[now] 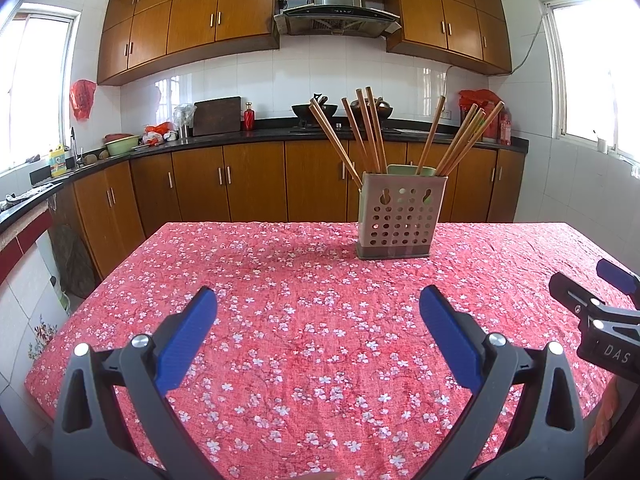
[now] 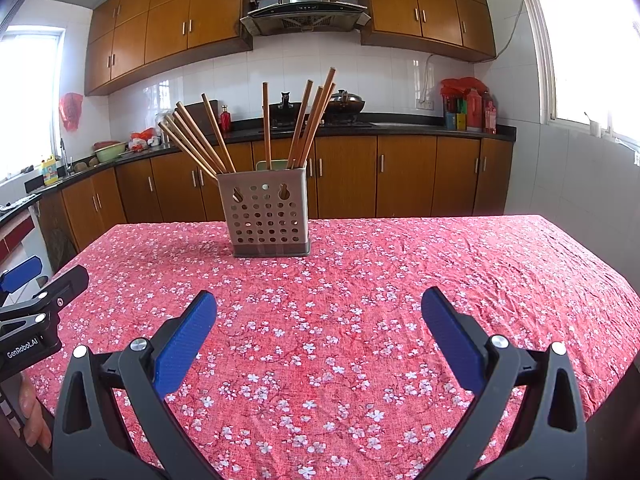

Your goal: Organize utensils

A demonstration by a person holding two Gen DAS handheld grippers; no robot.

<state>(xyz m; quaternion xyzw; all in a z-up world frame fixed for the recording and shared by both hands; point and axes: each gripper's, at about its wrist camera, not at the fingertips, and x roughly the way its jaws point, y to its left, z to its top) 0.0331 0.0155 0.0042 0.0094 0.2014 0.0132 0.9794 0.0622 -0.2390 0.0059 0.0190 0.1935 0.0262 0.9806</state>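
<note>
The chopsticks (image 2: pixel 256 136) stood splayed in two loose fans inside the perforated holder (image 2: pixel 269 214) on the floral cloth (image 2: pixel 360 320). To tidy them well, one gripper should probably steady the holder's wall while the other gathers the leaning sticks upright. Both the left gripper (image 1: pixel 318 332) and the right gripper (image 2: pixel 319 336) were spread wide and held nothing. The holder sat well ahead of both, clear of the fingers; whether it was divided inside could not be told.
</note>
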